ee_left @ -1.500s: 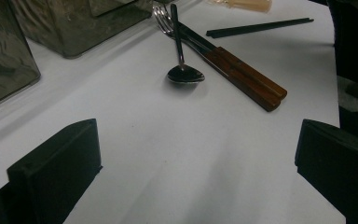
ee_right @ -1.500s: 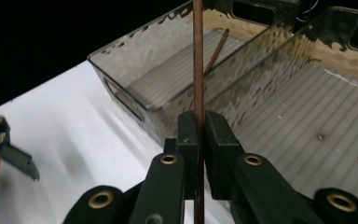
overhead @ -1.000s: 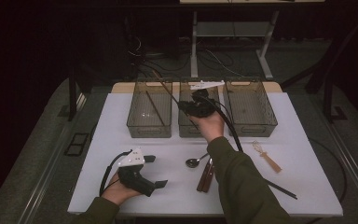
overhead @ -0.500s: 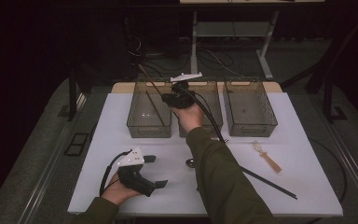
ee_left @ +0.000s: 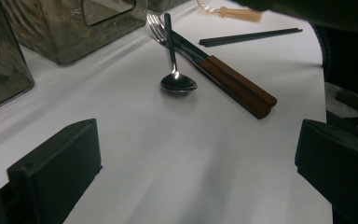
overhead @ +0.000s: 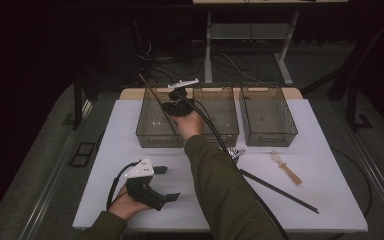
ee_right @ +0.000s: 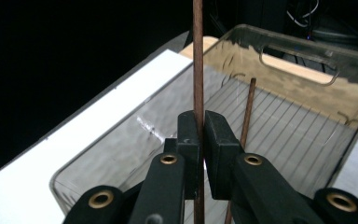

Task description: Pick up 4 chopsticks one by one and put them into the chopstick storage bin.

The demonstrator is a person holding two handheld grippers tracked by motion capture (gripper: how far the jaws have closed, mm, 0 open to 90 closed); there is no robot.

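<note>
your right gripper (ee_right: 200,135) pinched a brown chopstick (ee_right: 197,56) over the left bin (overhead: 152,136) at 11 o'clock, where one chopstick already lay. your left gripper (overhead: 166,184), jaws spread, rested empty. spoon (ee_left: 176,79), forks and black chopsticks (overhead: 279,191) remained.

High view sits above the near edge, looking forward and down over the whole counter (overhead: 130,150). Left gripper view hugs the surface, facing the spoon (ee_left: 178,82) at 12 o'clock. Right gripper view looks close into the left bin (ee_right: 279,116), also in the high view (overhead: 152,125) at 11 o'clock.
</note>
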